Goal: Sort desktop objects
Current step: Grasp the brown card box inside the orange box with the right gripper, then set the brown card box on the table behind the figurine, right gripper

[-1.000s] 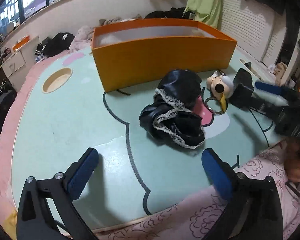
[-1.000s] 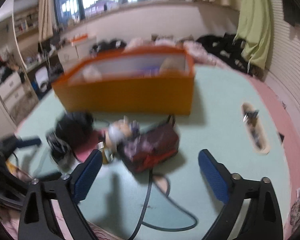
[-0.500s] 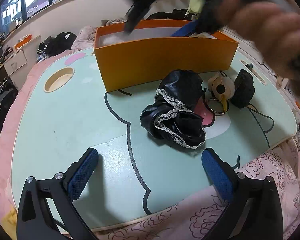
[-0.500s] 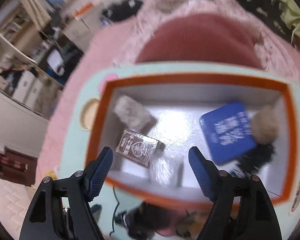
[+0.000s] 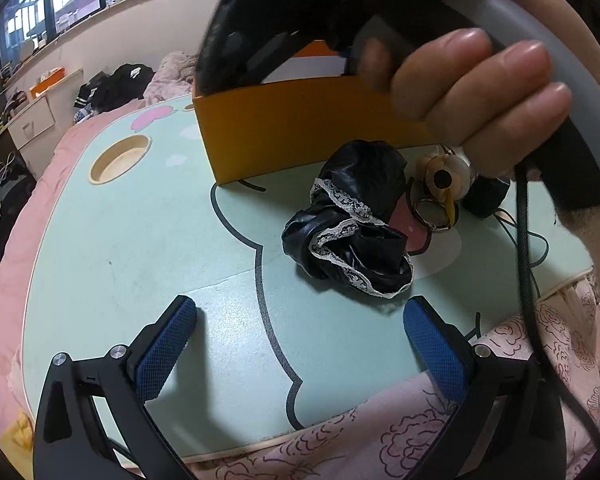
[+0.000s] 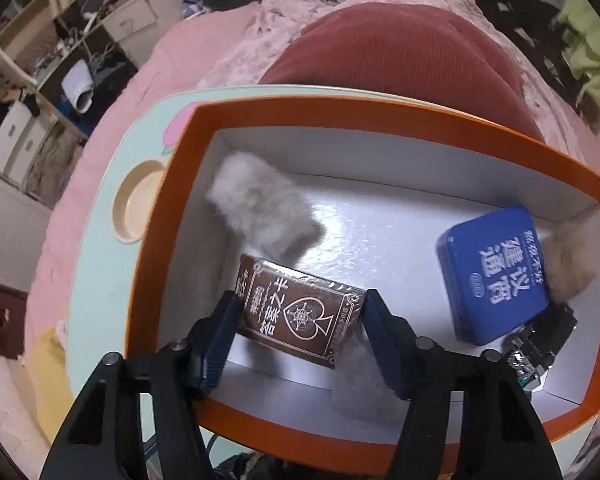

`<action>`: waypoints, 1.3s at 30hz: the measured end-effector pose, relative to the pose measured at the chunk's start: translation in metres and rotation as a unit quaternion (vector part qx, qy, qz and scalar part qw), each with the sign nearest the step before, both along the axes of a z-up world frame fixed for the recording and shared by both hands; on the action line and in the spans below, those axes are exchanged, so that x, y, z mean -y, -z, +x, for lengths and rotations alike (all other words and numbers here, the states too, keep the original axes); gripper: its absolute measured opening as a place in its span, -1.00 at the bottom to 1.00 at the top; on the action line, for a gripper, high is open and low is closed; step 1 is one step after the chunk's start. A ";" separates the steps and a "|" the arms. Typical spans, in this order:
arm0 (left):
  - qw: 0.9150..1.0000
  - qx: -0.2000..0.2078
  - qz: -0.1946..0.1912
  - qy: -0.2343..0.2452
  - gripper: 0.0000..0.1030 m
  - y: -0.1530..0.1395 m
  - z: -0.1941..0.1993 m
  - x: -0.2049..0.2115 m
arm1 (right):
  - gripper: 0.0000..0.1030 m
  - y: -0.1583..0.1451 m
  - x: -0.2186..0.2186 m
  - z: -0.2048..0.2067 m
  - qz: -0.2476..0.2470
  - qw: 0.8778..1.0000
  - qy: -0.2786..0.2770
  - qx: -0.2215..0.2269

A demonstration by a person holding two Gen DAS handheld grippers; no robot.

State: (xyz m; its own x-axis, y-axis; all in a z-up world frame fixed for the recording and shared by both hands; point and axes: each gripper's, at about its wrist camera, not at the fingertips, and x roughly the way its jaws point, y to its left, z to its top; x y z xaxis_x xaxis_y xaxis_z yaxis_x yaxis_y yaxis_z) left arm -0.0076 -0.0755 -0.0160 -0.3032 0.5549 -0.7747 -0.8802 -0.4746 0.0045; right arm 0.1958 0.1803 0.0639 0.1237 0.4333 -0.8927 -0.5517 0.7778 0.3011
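Observation:
My right gripper reaches down into the orange box with its fingers on both sides of a brown card box on the box floor. Also in the box are a grey fluffy item, a blue tin, a beige pompom and a watch. My left gripper is open and empty, low over the mint table. Ahead of it lie a black lace-trimmed garment, a small doll keychain and a dark pouch. The orange box stands behind them.
The hand holding the right gripper fills the upper right of the left wrist view. A round cup recess sits at the table's far left. A black cable hangs at the right. Pink bedding surrounds the table.
The right gripper swung up from the table to over the orange box, then dropped in and narrowed around the brown card box. The left gripper stayed still.

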 end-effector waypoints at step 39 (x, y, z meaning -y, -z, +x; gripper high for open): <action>1.000 -0.001 -0.004 -0.016 1.00 0.002 -0.009 -0.001 | 1.00 0.049 0.196 -0.123 0.021 0.973 0.094 0.211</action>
